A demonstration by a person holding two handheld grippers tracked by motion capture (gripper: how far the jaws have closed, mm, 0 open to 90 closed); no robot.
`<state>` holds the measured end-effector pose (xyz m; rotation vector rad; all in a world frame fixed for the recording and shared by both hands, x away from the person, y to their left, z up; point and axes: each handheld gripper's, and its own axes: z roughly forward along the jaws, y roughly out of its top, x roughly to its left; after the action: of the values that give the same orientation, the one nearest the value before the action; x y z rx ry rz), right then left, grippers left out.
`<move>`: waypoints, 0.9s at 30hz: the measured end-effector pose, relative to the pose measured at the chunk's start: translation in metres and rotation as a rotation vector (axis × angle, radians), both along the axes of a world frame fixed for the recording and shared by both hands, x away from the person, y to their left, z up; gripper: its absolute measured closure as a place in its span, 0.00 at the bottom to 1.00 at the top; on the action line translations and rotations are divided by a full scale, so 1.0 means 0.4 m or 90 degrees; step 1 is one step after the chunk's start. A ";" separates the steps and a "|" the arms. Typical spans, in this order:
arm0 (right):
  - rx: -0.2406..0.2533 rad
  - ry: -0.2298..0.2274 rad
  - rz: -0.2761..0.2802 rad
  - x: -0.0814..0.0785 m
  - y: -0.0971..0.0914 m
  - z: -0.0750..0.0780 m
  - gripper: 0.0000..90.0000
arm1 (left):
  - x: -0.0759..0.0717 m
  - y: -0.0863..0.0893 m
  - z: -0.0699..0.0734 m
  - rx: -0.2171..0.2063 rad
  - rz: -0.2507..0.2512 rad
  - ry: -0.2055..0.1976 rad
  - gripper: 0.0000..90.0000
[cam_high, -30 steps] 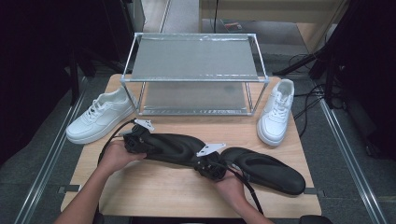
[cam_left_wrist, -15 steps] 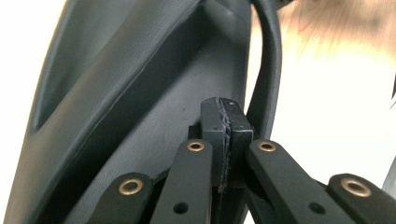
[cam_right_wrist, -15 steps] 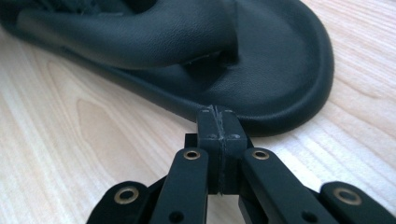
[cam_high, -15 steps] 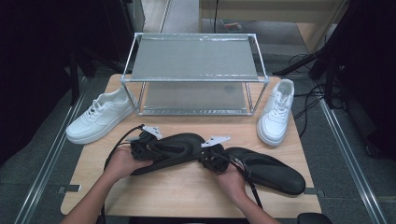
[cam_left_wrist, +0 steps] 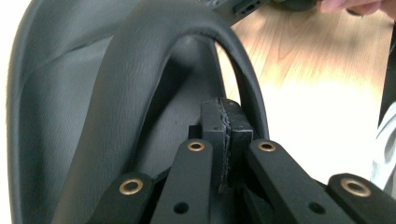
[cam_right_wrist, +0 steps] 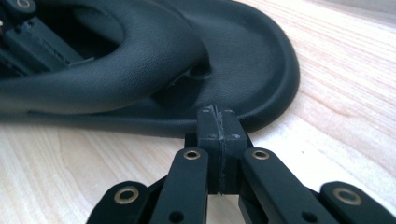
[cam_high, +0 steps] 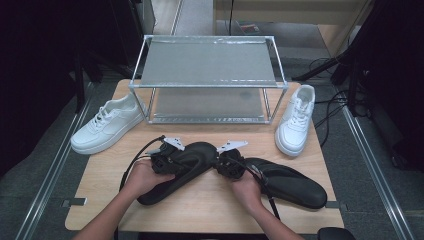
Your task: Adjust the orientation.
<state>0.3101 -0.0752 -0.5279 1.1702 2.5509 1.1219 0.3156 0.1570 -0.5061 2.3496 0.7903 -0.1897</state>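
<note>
Likely light, floppy: slipper at six o'clock pinched in shut left claw, right claw shut at rim.

Two-tier metal-frame shelf rack at far middle of light wooden table. White lace-up sneaker left of rack, second white lace-up sneaker right of rack, both on table. Black rubber slipper before rack, near me, between my left gripper and right gripper. Second black rubber slipper right of first, behind my right hand.
</note>
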 end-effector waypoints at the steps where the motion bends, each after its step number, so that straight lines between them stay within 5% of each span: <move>1: -0.001 -0.003 0.001 0.003 0.000 -0.001 1.00 | 0.000 -0.004 0.000 0.000 0.005 -0.001 1.00; 6: 0.009 -0.001 0.005 -0.001 -0.002 0.009 1.00 | 0.004 0.024 0.024 -0.019 0.015 -0.005 1.00; 13: 0.033 -0.022 0.039 -0.043 0.005 0.054 1.00 | -0.005 0.151 0.082 -0.038 0.070 -0.026 1.00; 20: 0.047 -0.020 0.085 -0.091 0.042 0.067 1.00 | -0.012 0.263 0.049 -0.012 0.137 -0.012 1.00; 27: 0.042 -0.016 0.138 -0.137 0.095 0.058 1.00 | 0.006 0.277 -0.002 0.015 0.152 0.023 1.00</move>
<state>0.2551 -0.0372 -0.5047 0.9022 2.6906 1.2647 0.3181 0.2677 -0.5068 2.2556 1.0867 -0.1222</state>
